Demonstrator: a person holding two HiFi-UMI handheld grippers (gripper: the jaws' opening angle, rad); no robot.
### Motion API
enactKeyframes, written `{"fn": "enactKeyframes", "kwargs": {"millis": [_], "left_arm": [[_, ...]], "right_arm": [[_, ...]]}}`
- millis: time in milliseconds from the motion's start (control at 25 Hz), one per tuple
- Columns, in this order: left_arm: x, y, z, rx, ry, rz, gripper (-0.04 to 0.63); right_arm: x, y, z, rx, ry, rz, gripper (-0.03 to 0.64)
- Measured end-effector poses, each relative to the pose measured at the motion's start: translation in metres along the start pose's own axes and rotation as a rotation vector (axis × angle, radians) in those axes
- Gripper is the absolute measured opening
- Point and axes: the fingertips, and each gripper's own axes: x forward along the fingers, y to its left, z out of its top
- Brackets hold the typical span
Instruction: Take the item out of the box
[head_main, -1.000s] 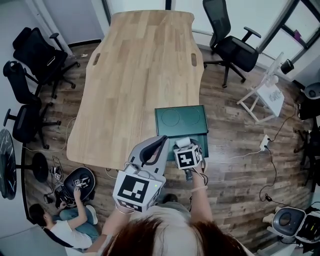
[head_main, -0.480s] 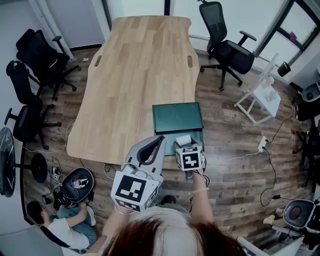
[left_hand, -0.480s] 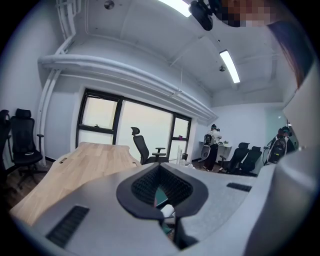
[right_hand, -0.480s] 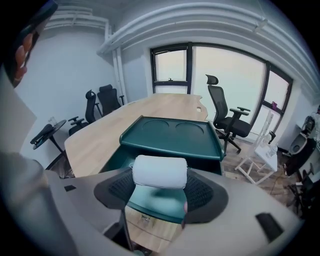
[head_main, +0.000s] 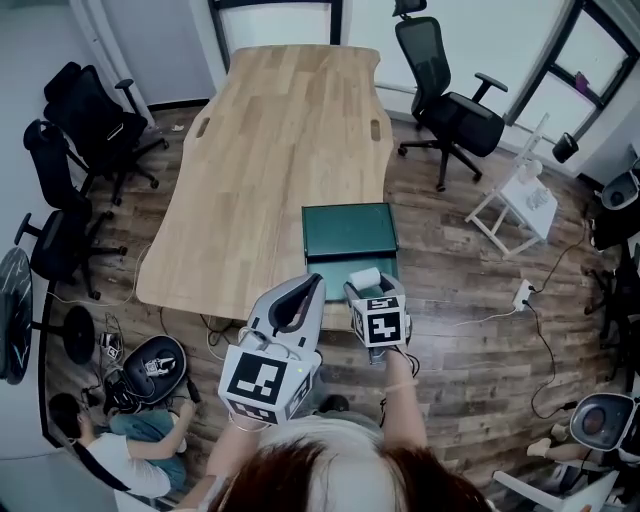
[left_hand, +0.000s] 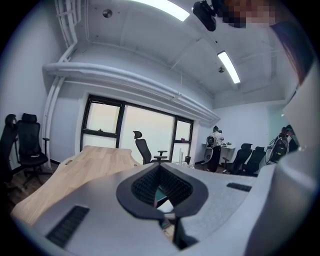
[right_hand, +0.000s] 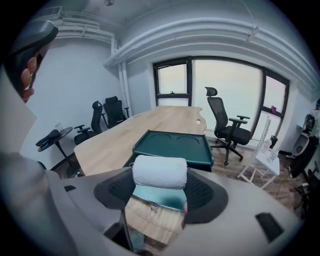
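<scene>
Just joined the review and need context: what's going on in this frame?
A person stands at the near edge of the wooden table with a gripper in each hand. The right gripper is shut on a white rolled towel and holds it over the green box, which sits open at the table edge. The left gripper is shut and empty, held beside the box. The item is grasped, but whether it has fully cleared the box is hard to tell.
</scene>
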Motion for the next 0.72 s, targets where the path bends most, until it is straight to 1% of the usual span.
{"fn": "enactKeyframes", "kwargs": {"millis": [720], "left_arm": [[-0.054,-0.047,0.004,-0.001,-0.063,0.072,0.008]], "right_arm": [[-0.09,0.02,0.017,-0.048,-0.187,0.071,0.314]]}}
